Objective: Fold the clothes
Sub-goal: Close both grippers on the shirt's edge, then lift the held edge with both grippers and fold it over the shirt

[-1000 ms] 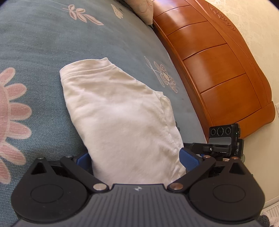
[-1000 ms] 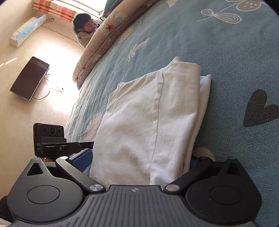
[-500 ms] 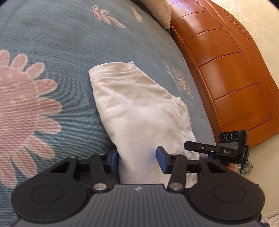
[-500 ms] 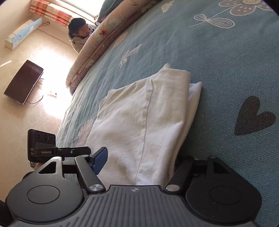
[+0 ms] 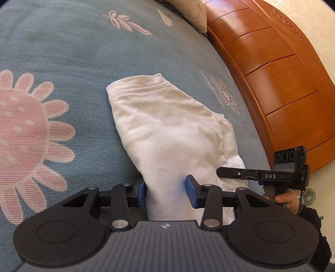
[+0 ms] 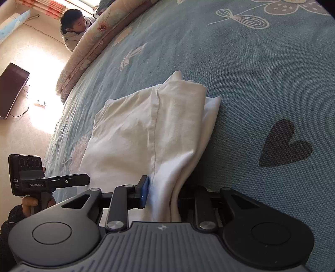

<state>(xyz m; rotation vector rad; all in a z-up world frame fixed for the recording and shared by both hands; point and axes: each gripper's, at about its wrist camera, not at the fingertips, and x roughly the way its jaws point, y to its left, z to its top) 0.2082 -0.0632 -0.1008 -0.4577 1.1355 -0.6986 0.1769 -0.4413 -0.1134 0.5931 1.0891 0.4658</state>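
A folded white garment [image 5: 167,125] lies on the blue flowered bedsheet [image 5: 62,52]. My left gripper [image 5: 166,188] straddles its near end, jaws closing, and both blue pads press the bunched cloth between them. In the right wrist view the same garment [image 6: 146,129] runs away from my right gripper [image 6: 165,192], whose jaws are closing too. Its left blue pad [image 6: 145,189] pushes into the cloth, while the right finger is hidden under a fold. Each view shows the other gripper at its edge, held by a hand: the right gripper [image 5: 261,175] and the left gripper [image 6: 60,182].
An orange wooden headboard [image 5: 282,83] runs along the bed's right side, with a pillow [image 5: 194,12] at its far end. A rolled quilt [image 6: 94,41] lies along the far bed edge. Beyond it are a person [image 6: 73,23] and a dark screen [image 6: 12,90] on the floor.
Both grippers' jaws have drawn in from wide open until the pads pinch the near end of the white garment. Both views have tipped slightly.
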